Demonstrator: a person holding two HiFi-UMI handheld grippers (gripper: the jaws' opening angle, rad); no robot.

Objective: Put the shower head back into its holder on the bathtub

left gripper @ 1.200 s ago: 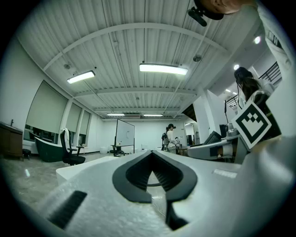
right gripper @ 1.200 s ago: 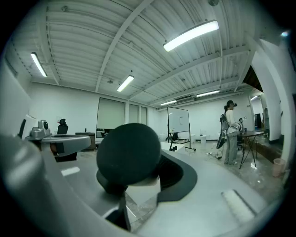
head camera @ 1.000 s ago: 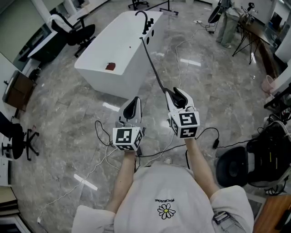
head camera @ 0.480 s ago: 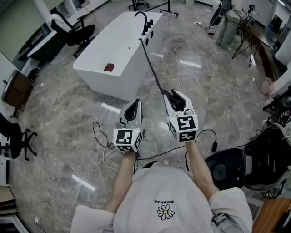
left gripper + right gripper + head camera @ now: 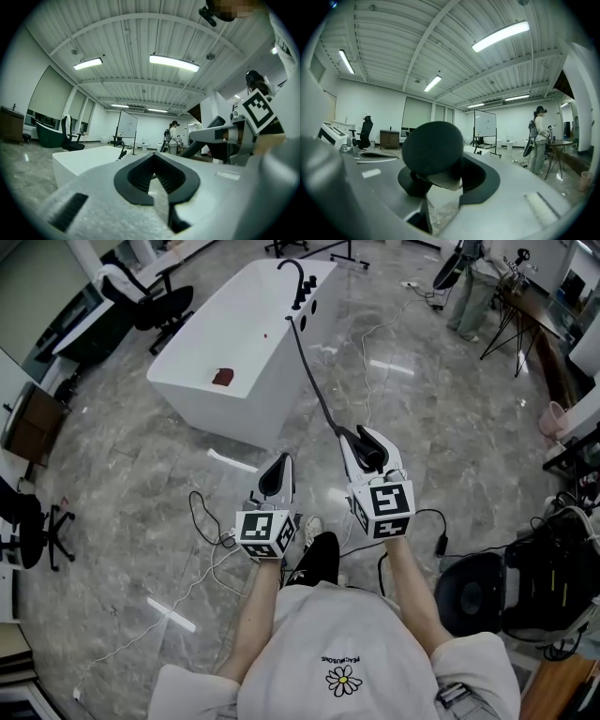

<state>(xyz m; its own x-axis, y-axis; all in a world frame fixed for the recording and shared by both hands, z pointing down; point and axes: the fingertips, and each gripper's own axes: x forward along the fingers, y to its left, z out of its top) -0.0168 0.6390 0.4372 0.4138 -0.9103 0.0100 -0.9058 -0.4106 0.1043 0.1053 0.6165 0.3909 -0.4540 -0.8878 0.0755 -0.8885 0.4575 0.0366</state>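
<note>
The right hand-held gripper pinches the black shower head. Its hose runs to the white bathtub well ahead, apparently joining near the faucet. The left hand-held gripper is pressed together, empty.

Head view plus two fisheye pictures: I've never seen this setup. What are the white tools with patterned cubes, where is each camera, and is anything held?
No robot here: a person holds a white two-jaw claw in each hand; the cubes belong to them. The head view comes from a camera on the person's head, looking down at a grey marble floor and a white freestanding bathtub. The other two pictures come from wide-angle cameras riding on the claws. The left claw is shut and empty. The right claw grips a black round shower head, whose black hose runs back to the bathtub.
</note>
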